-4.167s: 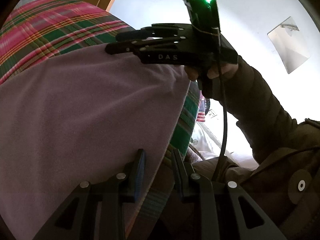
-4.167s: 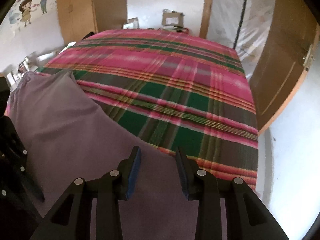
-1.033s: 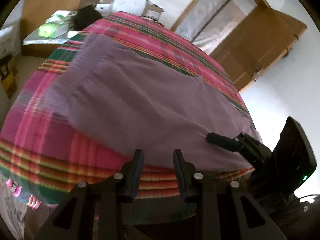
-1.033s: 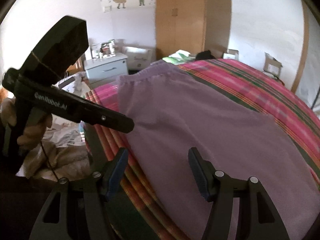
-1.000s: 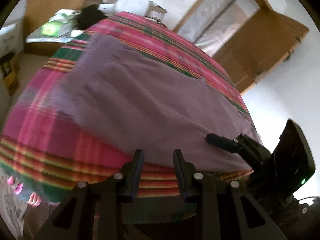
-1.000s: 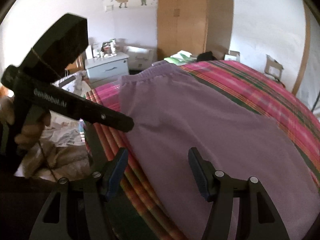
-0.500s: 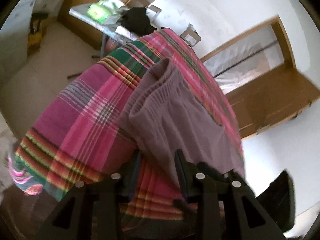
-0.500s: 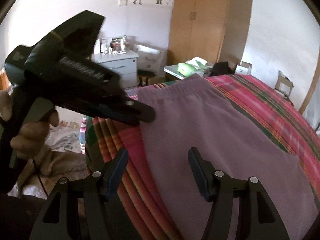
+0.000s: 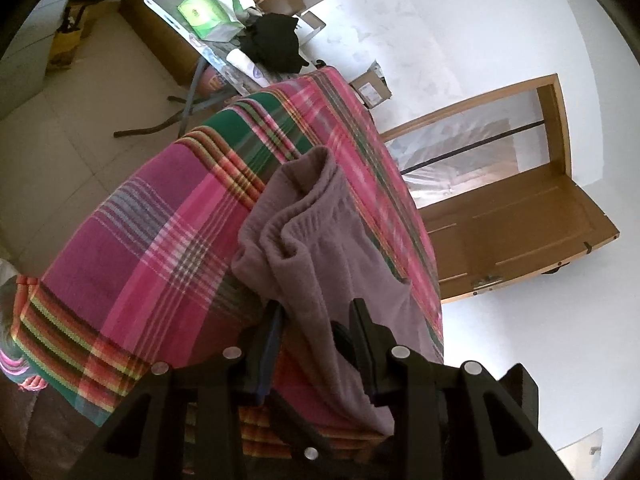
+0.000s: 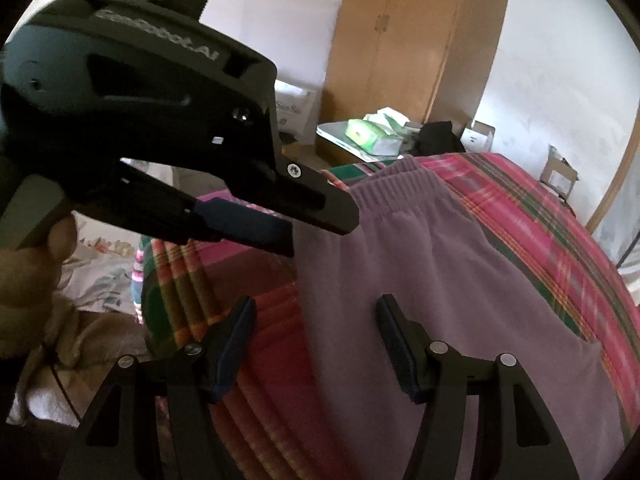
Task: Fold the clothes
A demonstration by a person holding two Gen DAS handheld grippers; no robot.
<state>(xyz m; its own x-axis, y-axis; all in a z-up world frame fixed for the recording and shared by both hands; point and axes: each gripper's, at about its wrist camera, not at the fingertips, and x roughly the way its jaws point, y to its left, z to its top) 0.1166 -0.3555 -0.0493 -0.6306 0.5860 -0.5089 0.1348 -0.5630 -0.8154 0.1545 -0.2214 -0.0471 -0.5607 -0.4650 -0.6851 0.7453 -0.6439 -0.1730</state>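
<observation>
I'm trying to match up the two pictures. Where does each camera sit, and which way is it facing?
Left wrist: on the left gripper, looking down along the purple trousers on the plaid bed cover; only its own fingers show.
Right wrist: on the right gripper, facing the trousers' waistband; the left gripper and a hand show.
Shared: trousers, bed cover, green tissue pack.

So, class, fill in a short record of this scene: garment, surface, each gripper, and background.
Garment: purple trousers, waistband end bunched up, the rest lying flat
Surface: plaid bed cover, pink and green
Left gripper: open, waistband corner between its fingers, no clear pinch
Right gripper: open wide, over the trousers' near edge, holding nothing
Background: table beyond the bed with a green tissue pack
Fold: not yet made
</observation>
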